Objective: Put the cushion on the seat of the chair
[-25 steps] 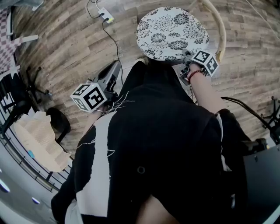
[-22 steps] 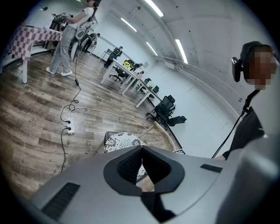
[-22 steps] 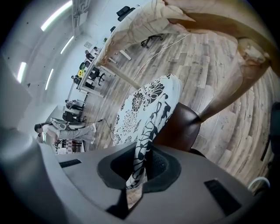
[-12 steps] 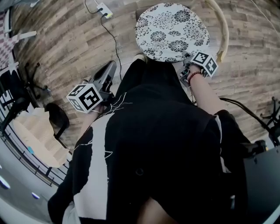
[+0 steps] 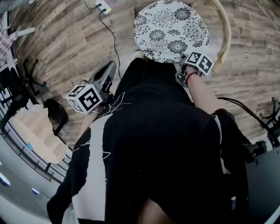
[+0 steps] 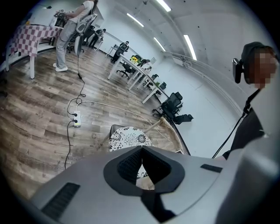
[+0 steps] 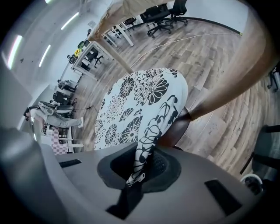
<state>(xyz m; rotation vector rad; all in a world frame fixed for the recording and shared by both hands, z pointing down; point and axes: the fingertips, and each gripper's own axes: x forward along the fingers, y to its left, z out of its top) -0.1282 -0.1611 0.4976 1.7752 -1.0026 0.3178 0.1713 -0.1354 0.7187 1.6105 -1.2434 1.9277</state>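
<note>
The round white cushion [image 5: 170,28] with black flowers lies over the chair's dark seat [image 7: 180,126], inside the curved wooden backrest [image 5: 225,30]. My right gripper [image 5: 183,69] is at the cushion's near rim, shut on the cushion's edge [image 7: 146,144], which folds up between the pads. The cushion [image 7: 131,100] spreads away from the jaws. My left gripper [image 5: 107,75] hangs apart to the left over the floor, shut, its pads meeting at the tips with nothing in them. In the left gripper view the cushion [image 6: 127,139] shows beyond the left gripper [image 6: 142,151].
A white power strip [image 5: 104,6] and its black cable [image 5: 114,41] lie on the wooden floor left of the chair. A black office chair [image 5: 57,116] stands at far left. A person [image 6: 70,30], a checked table [image 6: 33,37] and desks stand far off.
The right gripper and the cushion have moved a little farther away and down onto the chair. The left gripper has hardly shifted.
</note>
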